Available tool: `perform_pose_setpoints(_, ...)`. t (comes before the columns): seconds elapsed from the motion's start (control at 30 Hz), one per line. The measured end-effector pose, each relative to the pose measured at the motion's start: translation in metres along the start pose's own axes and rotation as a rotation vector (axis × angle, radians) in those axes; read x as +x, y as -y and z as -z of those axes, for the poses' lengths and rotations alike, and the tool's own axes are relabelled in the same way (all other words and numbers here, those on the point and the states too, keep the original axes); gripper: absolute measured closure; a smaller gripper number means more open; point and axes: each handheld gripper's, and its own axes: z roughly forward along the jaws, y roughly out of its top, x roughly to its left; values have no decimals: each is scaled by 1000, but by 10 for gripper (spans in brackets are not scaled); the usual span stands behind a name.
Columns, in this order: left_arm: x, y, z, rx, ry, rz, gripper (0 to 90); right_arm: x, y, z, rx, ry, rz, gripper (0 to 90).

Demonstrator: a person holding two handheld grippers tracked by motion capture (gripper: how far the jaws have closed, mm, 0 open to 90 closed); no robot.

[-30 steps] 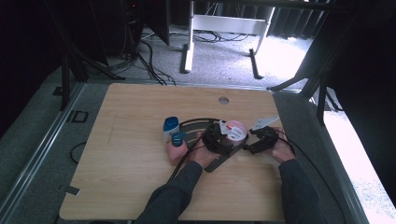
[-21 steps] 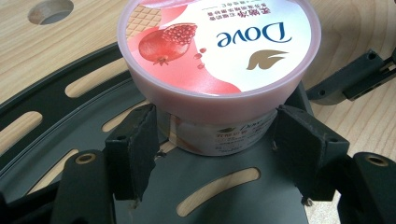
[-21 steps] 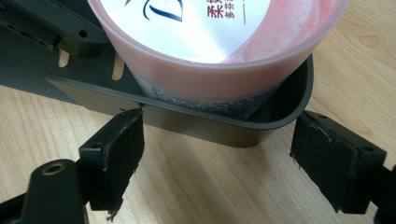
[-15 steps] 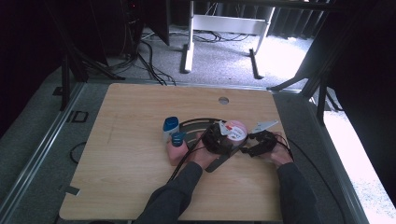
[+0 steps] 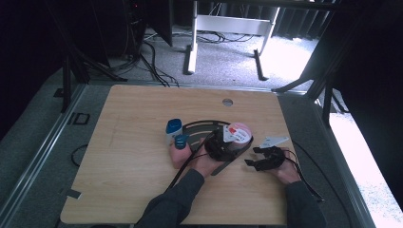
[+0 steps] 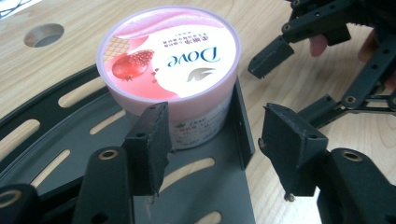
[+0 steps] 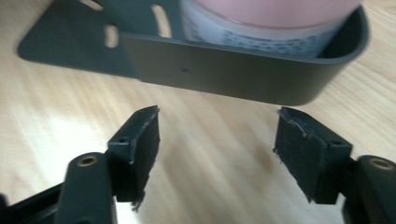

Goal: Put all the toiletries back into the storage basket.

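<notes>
A pink Dove ice-cream tub [image 5: 237,133] [image 6: 170,60] stands upright in a dark grey slotted tray [image 5: 199,124] [image 6: 51,116] [image 7: 233,70]. My left gripper [image 5: 227,141] [image 6: 215,121] is just behind the tub, over the tray. Its jaws have just been closing but stand open, with the tray's upright wall edge between them and nothing pressed. My right gripper [image 5: 252,157] [image 7: 219,121] [image 6: 289,79] hovers low over bare wood just right of the tray's curved wall. Its jaws have also just been closing and are open with nothing between them.
A white bottle with a blue cap [image 5: 173,129] and a smaller blue-capped item [image 5: 181,141] stand left of the tray. A flat white piece [image 5: 273,141] lies right of the tub. The tabletop has a round hole [image 5: 227,101] [image 6: 44,35] at the back. Cables trail from both grippers.
My right gripper has slid toward the table's front and lower, away from the tub. My left gripper has shifted only slightly. The tub and tray stay put.
</notes>
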Motion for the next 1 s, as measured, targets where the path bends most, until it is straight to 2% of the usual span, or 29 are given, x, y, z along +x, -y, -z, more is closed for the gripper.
perform_pose_setpoints(0.13,3,2,3,3,15,9,445,14,3,3,-18,32,5,360)
perform_pose_setpoints(0.23,4,3,7,-7,50,22,445,26,5,6,-29,41,12,406)
perform_pose_setpoints(0.37,2,4,9,-7,60,15,445,41,9,5,-20,52,26,448)
perform_pose_setpoints(0.53,3,7,14,-12,84,33,478,56,12,9,-22,62,22,480)
perform_pose_setpoints(0.67,3,8,19,-9,97,43,502,61,19,13,-25,77,9,494)
perform_pose_setpoints(0.77,3,8,22,6,86,40,532,61,25,13,-20,93,-25,493)
perform_pose_setpoints(0.87,3,9,26,12,124,42,566,62,30,15,-28,103,-42,488)
perform_pose_setpoints(1.0,0,10,33,20,124,26,566,63,33,16,-39,118,-57,471)
